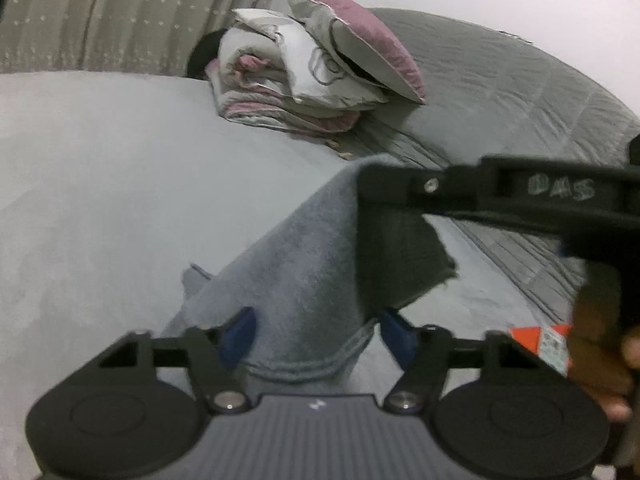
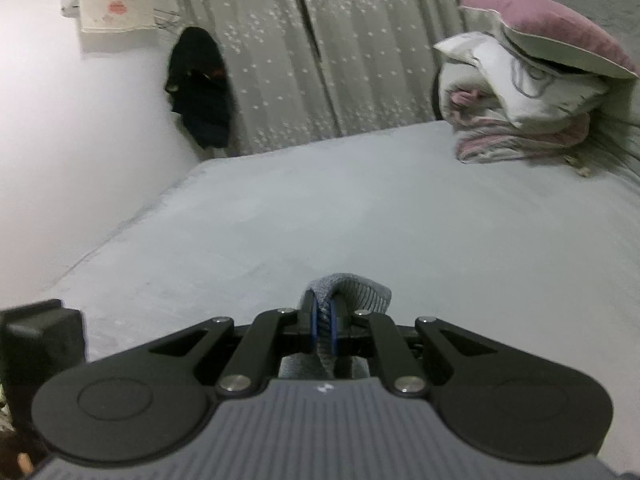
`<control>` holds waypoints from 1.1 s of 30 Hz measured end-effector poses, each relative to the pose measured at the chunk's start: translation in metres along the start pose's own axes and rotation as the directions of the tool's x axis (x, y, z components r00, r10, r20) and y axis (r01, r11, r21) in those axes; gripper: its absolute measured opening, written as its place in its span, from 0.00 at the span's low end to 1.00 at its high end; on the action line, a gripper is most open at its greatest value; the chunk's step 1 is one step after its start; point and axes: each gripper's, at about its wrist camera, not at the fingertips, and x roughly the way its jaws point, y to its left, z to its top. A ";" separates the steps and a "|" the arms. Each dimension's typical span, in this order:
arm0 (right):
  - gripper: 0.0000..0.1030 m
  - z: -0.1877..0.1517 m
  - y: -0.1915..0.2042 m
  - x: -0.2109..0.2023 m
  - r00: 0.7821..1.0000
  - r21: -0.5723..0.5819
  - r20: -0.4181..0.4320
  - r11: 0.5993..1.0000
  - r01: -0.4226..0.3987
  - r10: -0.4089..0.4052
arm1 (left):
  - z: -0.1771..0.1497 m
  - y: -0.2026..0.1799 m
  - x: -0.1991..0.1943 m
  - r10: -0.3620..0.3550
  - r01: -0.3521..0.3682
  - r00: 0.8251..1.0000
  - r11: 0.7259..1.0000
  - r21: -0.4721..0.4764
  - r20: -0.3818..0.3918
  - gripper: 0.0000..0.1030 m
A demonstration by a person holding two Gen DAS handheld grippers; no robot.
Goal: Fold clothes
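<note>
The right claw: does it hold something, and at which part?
Yes. The right claw is shut on the grey garment, pinching a folded edge of it between its pads.

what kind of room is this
Most likely a bedroom. The grey garment is being handled over a wide bed, with pillows stacked on folded bedding at its head and a long patterned curtain behind it.

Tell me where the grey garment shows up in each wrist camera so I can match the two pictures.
Left wrist view: the grey garment hangs centre-bottom, between the open left jaws, up to the right gripper.
Right wrist view: a small bunch of it pokes up at bottom centre, pinched in the shut jaws.
Shared landmark: the purple pillow on the folded bedding.
</note>
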 end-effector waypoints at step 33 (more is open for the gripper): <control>0.58 -0.073 -0.026 0.092 0.954 0.063 -0.298 0.996 0.063 -0.042 | -0.006 0.188 -0.101 0.592 -0.555 0.806 0.764 -0.329 0.014 0.05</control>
